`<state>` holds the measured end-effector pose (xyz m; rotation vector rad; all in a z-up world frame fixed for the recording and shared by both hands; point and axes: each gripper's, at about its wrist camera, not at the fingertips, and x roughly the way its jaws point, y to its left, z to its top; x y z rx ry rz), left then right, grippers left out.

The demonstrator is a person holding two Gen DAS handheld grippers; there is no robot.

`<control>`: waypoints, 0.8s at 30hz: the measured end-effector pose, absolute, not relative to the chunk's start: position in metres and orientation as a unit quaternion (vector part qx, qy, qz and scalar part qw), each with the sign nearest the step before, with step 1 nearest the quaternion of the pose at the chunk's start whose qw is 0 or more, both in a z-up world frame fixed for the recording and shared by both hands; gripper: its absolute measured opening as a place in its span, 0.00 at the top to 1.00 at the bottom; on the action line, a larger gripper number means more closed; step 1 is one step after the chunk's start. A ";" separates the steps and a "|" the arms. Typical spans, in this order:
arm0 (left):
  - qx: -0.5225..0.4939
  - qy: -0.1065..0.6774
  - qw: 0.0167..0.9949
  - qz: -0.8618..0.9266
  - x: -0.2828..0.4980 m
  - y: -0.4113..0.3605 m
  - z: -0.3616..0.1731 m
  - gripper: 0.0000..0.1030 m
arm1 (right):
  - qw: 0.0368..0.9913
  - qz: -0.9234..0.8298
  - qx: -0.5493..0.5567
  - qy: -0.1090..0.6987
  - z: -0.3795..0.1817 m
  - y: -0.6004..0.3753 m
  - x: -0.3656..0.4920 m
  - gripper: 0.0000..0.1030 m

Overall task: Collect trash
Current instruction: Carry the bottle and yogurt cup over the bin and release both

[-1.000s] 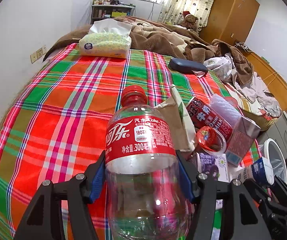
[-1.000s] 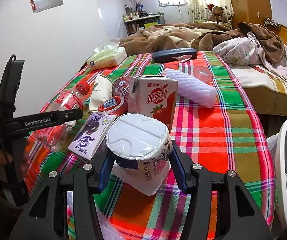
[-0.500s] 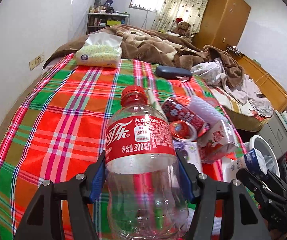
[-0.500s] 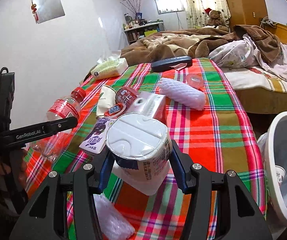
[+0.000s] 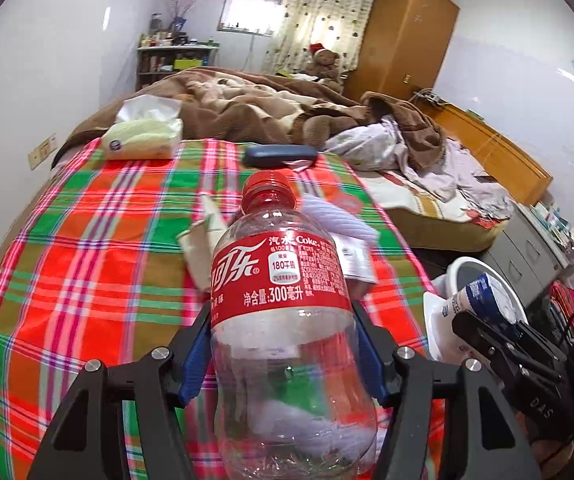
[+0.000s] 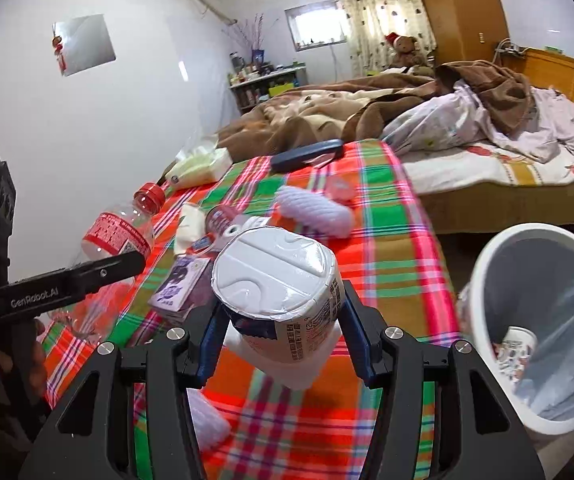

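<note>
Clear cola bottle clamped in left hand-held gripper.

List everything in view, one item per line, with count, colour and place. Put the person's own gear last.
Coke bottle: 1, clear with red label and cap, held in left gripper.
Yogurt cup: 1, white and blue, held in right gripper.
Trash bin: 1, white with a liner, beside the table on the right, one cup inside.
Plaid tablecloth: 1, red, green and orange, covering the table.
Purple carton: 1, lying on the cloth.
Foam sleeve: 1, white, mid-table.
Tissue pack: 1, pale yellow, far left corner.
Dark case: 1, navy, far edge.
Teddy bear: 1, brown, by the curtain.
Left gripper: black, blue pads.
Right gripper: black, blue pads.
</note>
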<state>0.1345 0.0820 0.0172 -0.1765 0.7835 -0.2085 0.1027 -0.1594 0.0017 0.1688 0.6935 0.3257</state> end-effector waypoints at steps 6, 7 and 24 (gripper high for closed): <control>-0.068 0.378 0.914 -0.132 0.130 0.047 0.024 0.39 | 0.931 0.133 0.093 0.327 0.006 -0.184 0.098 0.48; -0.065 0.377 0.914 -0.139 0.129 0.039 0.025 0.39 | 0.932 0.128 0.094 0.325 0.007 -0.188 0.096 0.48; -0.007 0.378 0.892 -0.249 0.127 -0.104 0.027 0.39 | 0.943 0.025 0.108 0.313 0.011 -0.281 0.082 0.48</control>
